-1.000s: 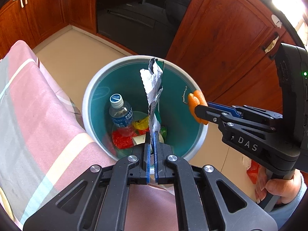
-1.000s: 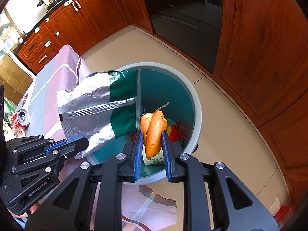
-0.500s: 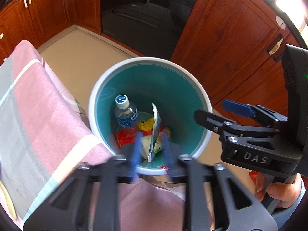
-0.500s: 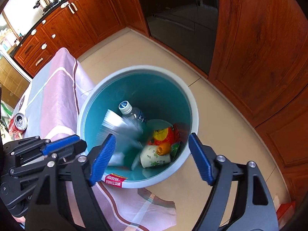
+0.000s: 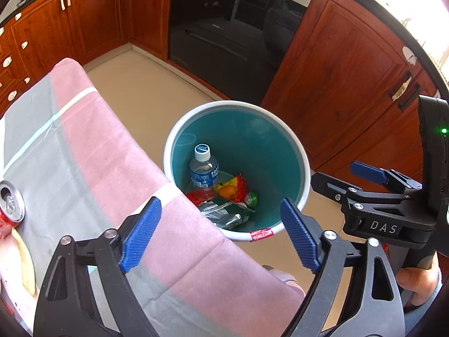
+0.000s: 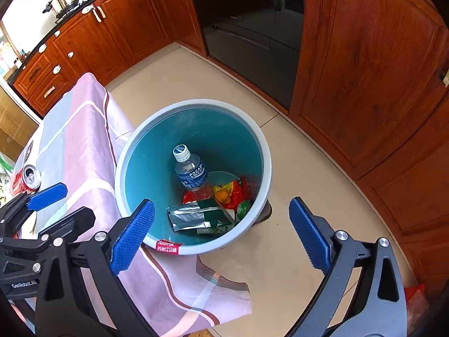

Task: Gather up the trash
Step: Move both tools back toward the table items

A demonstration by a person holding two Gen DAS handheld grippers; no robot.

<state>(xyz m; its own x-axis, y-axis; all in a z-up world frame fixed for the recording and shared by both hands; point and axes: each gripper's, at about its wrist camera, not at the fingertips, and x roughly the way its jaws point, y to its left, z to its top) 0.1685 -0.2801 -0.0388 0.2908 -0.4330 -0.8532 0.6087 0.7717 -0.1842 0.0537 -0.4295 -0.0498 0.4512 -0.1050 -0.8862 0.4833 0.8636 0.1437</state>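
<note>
A teal bin with a white rim (image 5: 291,137) (image 6: 263,151) stands on the floor beside the table. Inside lie a water bottle (image 5: 203,168) (image 6: 190,170), a silver-green wrapper (image 5: 224,214) (image 6: 196,217), an orange peel (image 5: 228,192) (image 6: 223,196) on a red-yellow packet, and a cup. My left gripper (image 5: 220,234) is open and empty above the table edge near the bin. My right gripper (image 6: 221,234) is open and empty above the bin's near rim. A red soda can (image 5: 9,209) (image 6: 26,179) stands on the table.
The table wears a pink and grey striped cloth (image 5: 92,151) (image 6: 78,140). Wooden cabinets (image 5: 336,75) and a dark oven (image 5: 233,36) surround the tiled floor (image 6: 294,196). A pale object (image 5: 23,266) lies at the left edge, near the can.
Both grippers opened. The wrapper dropped from the left gripper and the orange peel from the right; both now lie in the bin. Both grippers have pulled back and up.
</note>
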